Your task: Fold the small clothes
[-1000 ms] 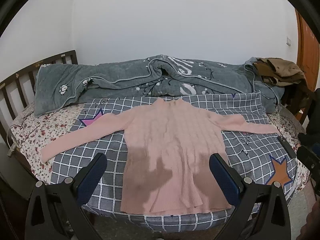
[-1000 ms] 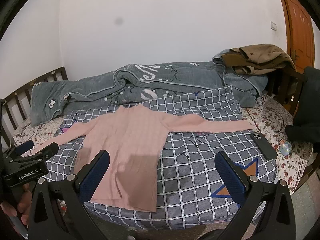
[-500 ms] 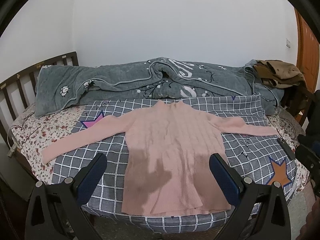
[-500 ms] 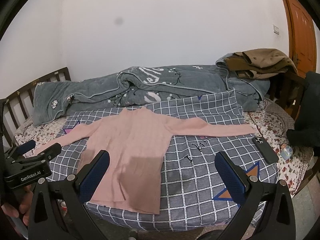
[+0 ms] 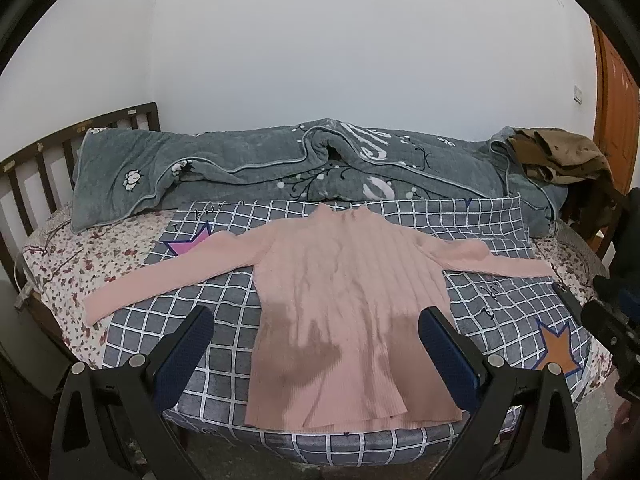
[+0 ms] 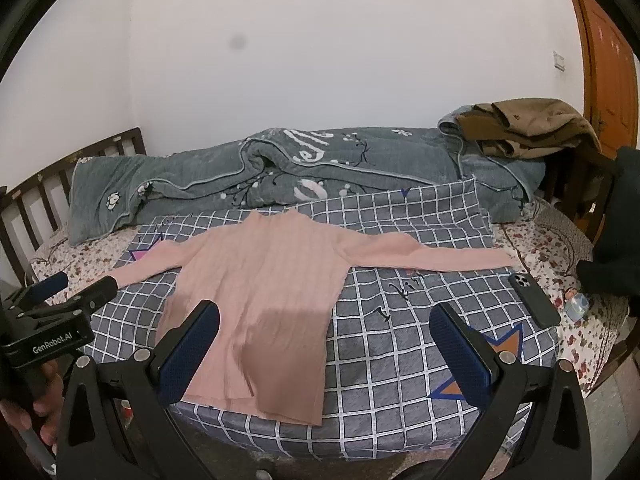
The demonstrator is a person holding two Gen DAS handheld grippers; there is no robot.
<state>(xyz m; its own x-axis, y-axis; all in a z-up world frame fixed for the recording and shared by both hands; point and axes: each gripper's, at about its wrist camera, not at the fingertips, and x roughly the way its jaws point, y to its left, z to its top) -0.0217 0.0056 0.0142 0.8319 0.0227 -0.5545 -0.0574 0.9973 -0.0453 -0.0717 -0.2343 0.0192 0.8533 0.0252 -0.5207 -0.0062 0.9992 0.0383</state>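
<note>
A pink ribbed long-sleeve sweater (image 5: 344, 300) lies flat on a grey checked cloth (image 5: 224, 300), both sleeves spread out sideways, hem toward me. It also shows in the right wrist view (image 6: 264, 296). My left gripper (image 5: 316, 340) is open and empty, held in front of the bed above the hem. My right gripper (image 6: 324, 344) is open and empty, over the cloth to the right of the sweater's body. The left gripper also shows at the left edge of the right wrist view (image 6: 60, 300).
A rolled grey quilt (image 5: 280, 172) lies along the back of the bed. Brown clothes (image 5: 560, 156) are piled at the back right. A black phone (image 6: 532, 300) lies on the cloth's right edge. A wooden headboard (image 5: 36, 160) stands at left.
Both cameras have drawn back and risen slightly, so the sweater sits a little lower and farther in view. The sweater has not moved. Both grippers stay open.
</note>
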